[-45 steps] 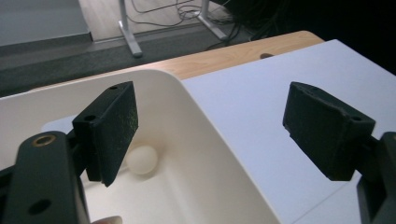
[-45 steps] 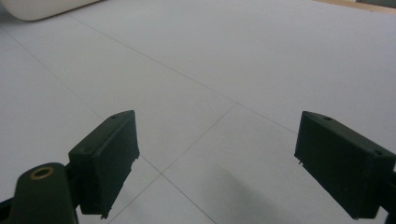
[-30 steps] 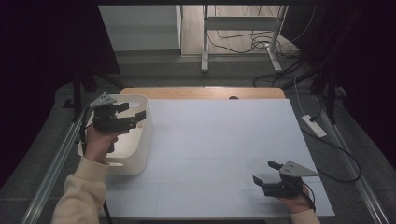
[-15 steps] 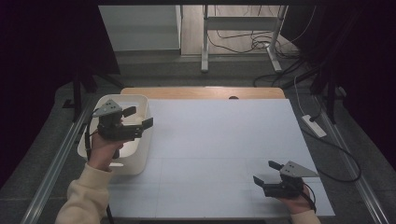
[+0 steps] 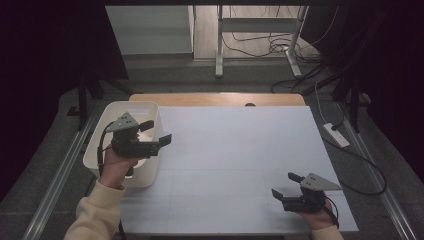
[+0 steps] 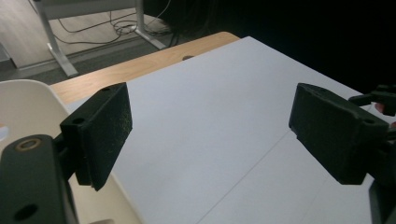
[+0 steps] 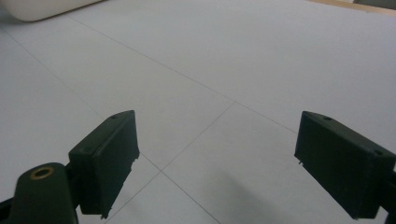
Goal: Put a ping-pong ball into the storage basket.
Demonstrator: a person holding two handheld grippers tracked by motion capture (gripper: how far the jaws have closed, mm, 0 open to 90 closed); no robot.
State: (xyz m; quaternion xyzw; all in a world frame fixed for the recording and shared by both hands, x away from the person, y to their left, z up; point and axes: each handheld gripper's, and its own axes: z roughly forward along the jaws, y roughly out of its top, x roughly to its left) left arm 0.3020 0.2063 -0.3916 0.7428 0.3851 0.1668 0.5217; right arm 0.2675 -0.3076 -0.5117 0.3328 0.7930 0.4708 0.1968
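Observation:
My left gripper (image 5: 156,132) hangs over the right rim of a white plastic bin (image 5: 100,145) at the table's left and points right across the table. Its jaws have just been opening and stand open with nothing between them, as the left gripper view (image 6: 215,130) shows. Near the front right corner, my right gripper (image 5: 284,184) rests low over the white sheet (image 5: 235,150) and points left. It is open and empty (image 7: 219,158). The left gripper view catches the bin's rim (image 6: 28,102) and, far right, the right gripper (image 6: 383,95).
The white sheet covers most of the table, with a strip of bare wood (image 5: 215,99) along the far edge. A white power strip (image 5: 336,135) and cables lie on the floor to the right. A corner of the bin (image 7: 42,9) shows in the right gripper view.
My left gripper has moved right, from above the bin's middle to its right rim, and its jaws look slightly wider. The right gripper has kept still.

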